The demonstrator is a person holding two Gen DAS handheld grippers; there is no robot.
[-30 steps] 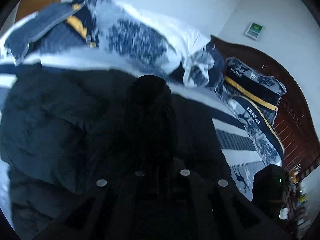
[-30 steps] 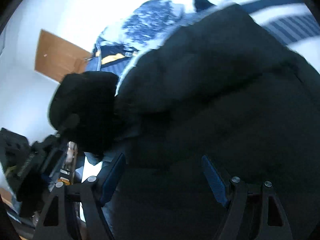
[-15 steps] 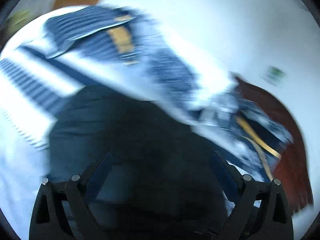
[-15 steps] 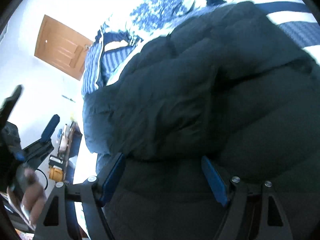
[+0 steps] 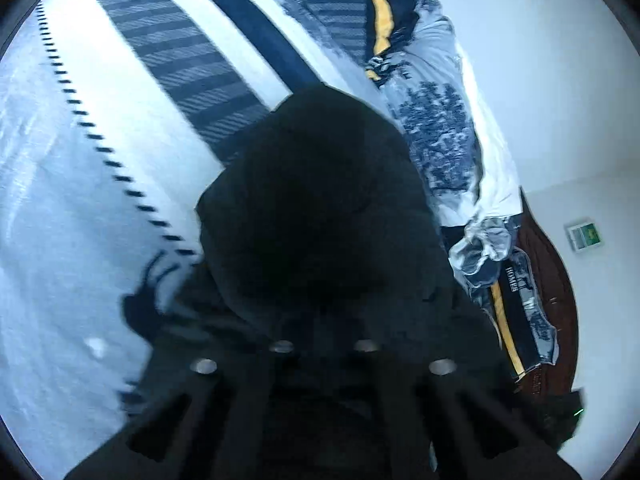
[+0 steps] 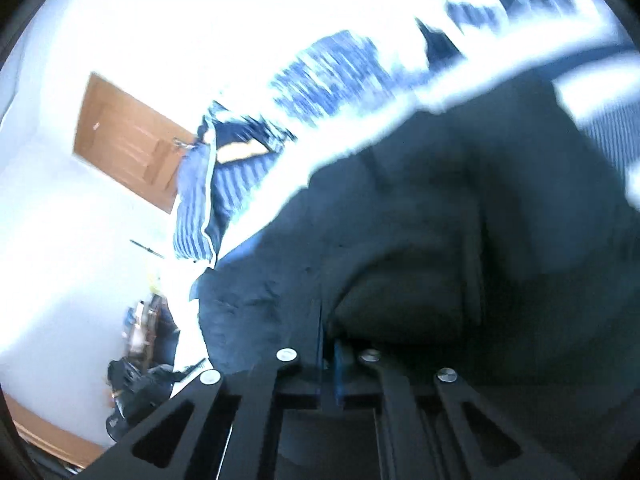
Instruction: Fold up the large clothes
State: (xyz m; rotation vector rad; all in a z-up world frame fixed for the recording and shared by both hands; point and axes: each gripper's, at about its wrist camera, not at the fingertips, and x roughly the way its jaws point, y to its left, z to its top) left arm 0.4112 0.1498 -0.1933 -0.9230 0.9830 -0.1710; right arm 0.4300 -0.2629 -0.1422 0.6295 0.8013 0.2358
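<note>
Since both my tongs just closed, left tongs (image 5: 324,336) and right tongs (image 6: 328,344) each pinch dark jacket (image 6: 460,240) fold, lifting it off bed (image 5: 60,200) for folding over.

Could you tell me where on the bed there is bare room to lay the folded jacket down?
Free: the pale bedspread left of the dark puffer jacket, bordered by its striped band. Crowded: the heaped duvet and pillows on the jacket's right, toward the headboard.

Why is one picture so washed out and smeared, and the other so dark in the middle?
Right wrist view: the white wall is overexposed and the bedding streaks with motion blur. Left wrist view: sharper, but the black jacket is a detailless dark mass; the fisheye lens curves the bedspread stripes.
</note>
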